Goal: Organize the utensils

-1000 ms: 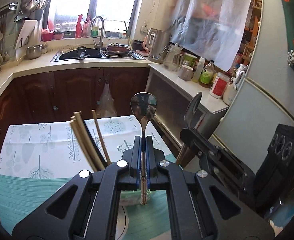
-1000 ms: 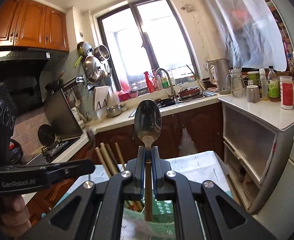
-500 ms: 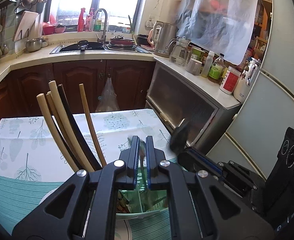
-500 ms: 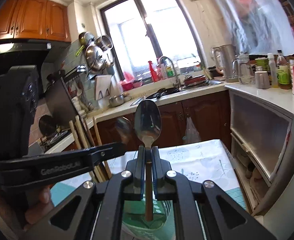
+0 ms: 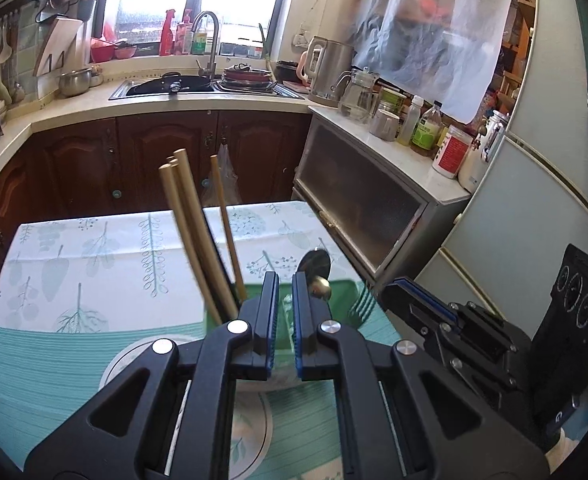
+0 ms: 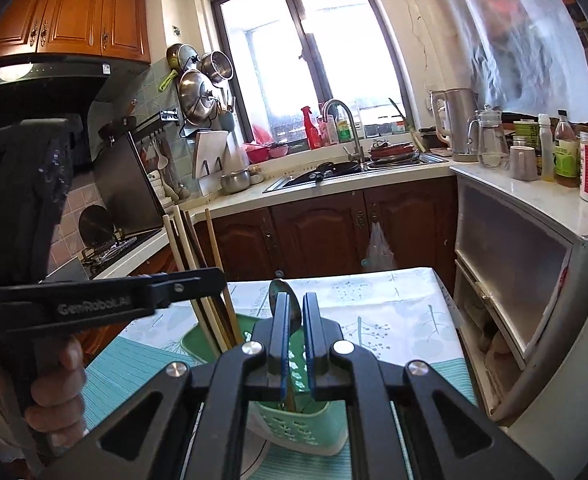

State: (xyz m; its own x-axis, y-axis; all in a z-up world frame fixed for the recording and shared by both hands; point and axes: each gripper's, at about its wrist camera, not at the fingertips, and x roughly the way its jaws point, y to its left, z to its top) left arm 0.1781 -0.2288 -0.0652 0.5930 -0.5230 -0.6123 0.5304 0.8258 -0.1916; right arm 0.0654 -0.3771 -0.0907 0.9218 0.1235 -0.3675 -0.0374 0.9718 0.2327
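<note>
Right gripper (image 6: 294, 298) poised right over the green utensil holder (image 6: 294, 432) on the tabletop (image 6: 394, 320). Jaws almost pressed together, apparently pinching the spoon (image 6: 295, 312). Hard to be sure, with the bowl half hidden behind the left finger and a sliver of holder showing through the gap. Long axis of the spoon close to upright, tipped slightly left: bowl up, handle down and already inside the holder's right part.

Left gripper (image 5: 284, 280) just left of it, above the wooden chopsticks (image 5: 190, 236) standing in the holder's left part. Jaws nearly together, only a slit, nothing between. A fork (image 5: 360, 304) standing tines-up at the holder's right, with a spoon bowl (image 5: 314, 266) just beyond the jaws; possibly the same spoon.

Likely next: spread the right jaws and let the spoon drop straight down. No sideways travel needed, right hand plainly the nearer.
</note>
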